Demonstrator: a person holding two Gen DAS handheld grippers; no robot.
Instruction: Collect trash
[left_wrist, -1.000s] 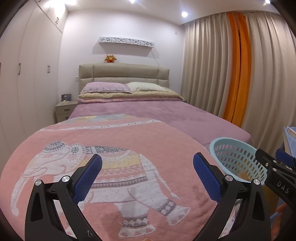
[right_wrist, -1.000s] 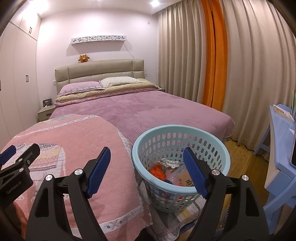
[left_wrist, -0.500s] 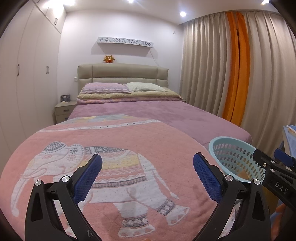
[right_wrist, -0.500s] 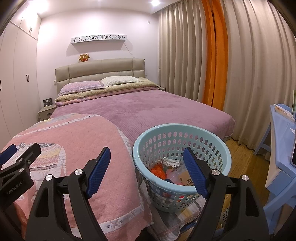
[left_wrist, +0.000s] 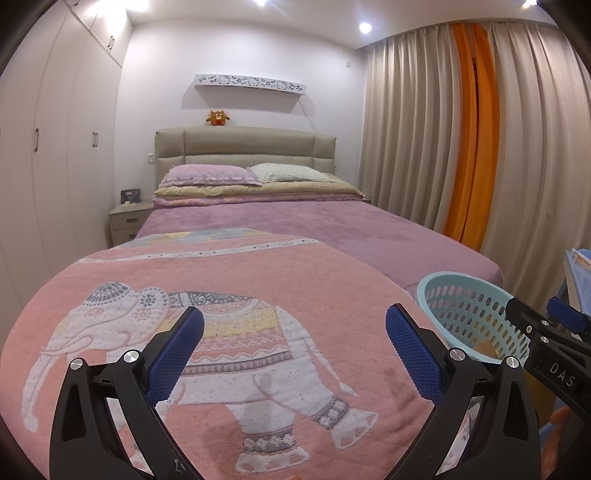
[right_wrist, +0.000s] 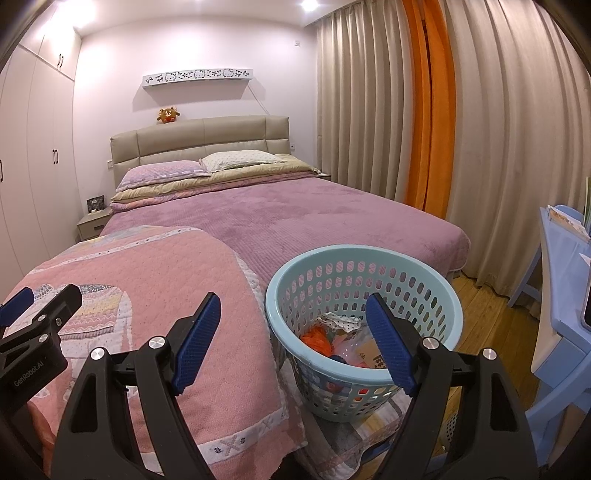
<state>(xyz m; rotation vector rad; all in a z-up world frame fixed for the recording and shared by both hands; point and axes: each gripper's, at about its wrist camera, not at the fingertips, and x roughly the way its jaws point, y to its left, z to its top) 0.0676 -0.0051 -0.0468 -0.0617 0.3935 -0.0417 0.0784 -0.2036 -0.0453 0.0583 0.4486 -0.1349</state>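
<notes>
A light blue perforated basket (right_wrist: 364, 258) stands at the foot of the bed on a folded cloth. Inside lie several pieces of trash (right_wrist: 340, 334): an orange wrapper, crumpled paper, printed packets. My right gripper (right_wrist: 293, 341) hovers open just in front of the basket, nothing between its blue pads. My left gripper (left_wrist: 293, 350) hangs open over the pink elephant blanket (left_wrist: 221, 295), holding nothing. The basket (left_wrist: 458, 306) shows at the right of the left wrist view, partly hidden by the right gripper's finger (left_wrist: 546, 347). The left gripper's finger (right_wrist: 37, 325) shows at the left edge of the right wrist view.
The purple-covered bed (right_wrist: 295, 218) fills the middle, pillows (left_wrist: 210, 175) at the headboard. Wardrobes (left_wrist: 55, 155) line the left wall, a nightstand (left_wrist: 127, 221) beside them. Beige and orange curtains (right_wrist: 428, 110) hang right. A blue desk (right_wrist: 565, 295) stands over wooden floor (right_wrist: 487, 306).
</notes>
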